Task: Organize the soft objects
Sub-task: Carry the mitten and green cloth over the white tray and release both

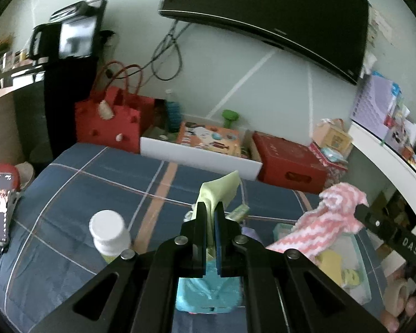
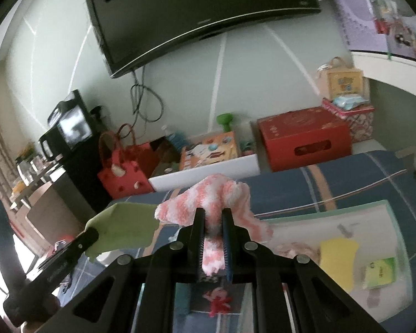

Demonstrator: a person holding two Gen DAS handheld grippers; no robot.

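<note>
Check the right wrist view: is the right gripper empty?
No, the right gripper is shut on the pink-and-white cloth, which bulges above the fingers.

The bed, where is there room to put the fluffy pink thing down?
Bare blanket lies between the white-capped bottle, the phone and the white drawer. It is crowded around the clear bin, already holding a yellow sponge and green packet.
</note>
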